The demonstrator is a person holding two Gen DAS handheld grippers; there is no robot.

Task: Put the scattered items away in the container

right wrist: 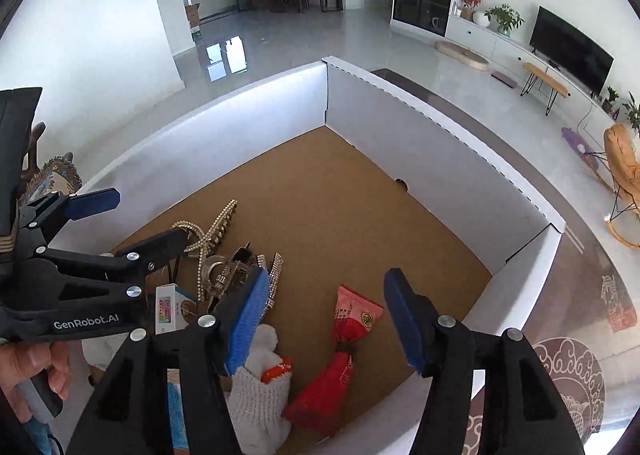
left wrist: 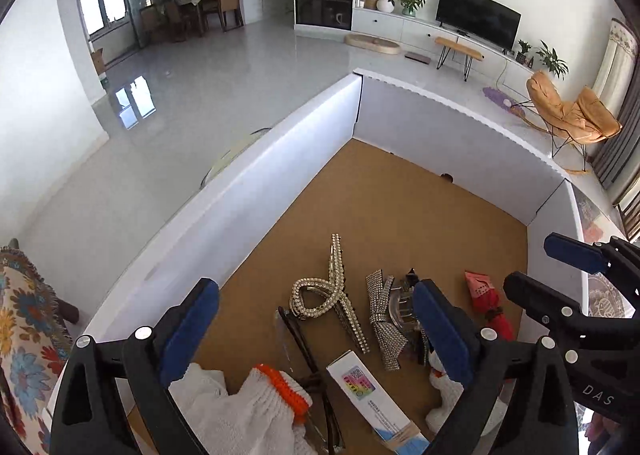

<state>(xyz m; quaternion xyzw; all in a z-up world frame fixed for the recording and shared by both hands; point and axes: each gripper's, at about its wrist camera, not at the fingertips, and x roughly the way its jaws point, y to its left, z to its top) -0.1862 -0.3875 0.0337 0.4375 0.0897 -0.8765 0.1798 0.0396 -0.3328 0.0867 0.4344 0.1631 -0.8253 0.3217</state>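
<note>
The container (left wrist: 280, 159), a white-walled box with a brown cardboard floor, sat directly below both of your tools, and everything visible lay gathered at its near end while the far corner stayed bare. Your left tool (left wrist: 316, 331) hung wide apart with nothing between its pads, above a white knit glove with an orange cuff (left wrist: 256, 403) by the near wall. Your right tool (right wrist: 328, 319) stood partly apart, also empty, over a red pouch (right wrist: 340, 355) whose long axis ran from the near wall toward the middle of the floor. Between the two tools lay a small printed carton (left wrist: 360, 387), a pearl hair claw (left wrist: 324, 291) and a rhinestone bow clip (left wrist: 382, 315), pointing roughly toward the far wall. Dark-framed glasses (left wrist: 304, 351) lay just beside the carton. No loose item showed outside the walls, so I judged your next move would be lifting clear; the near wall and the crossing tools were the likeliest snags.
</note>
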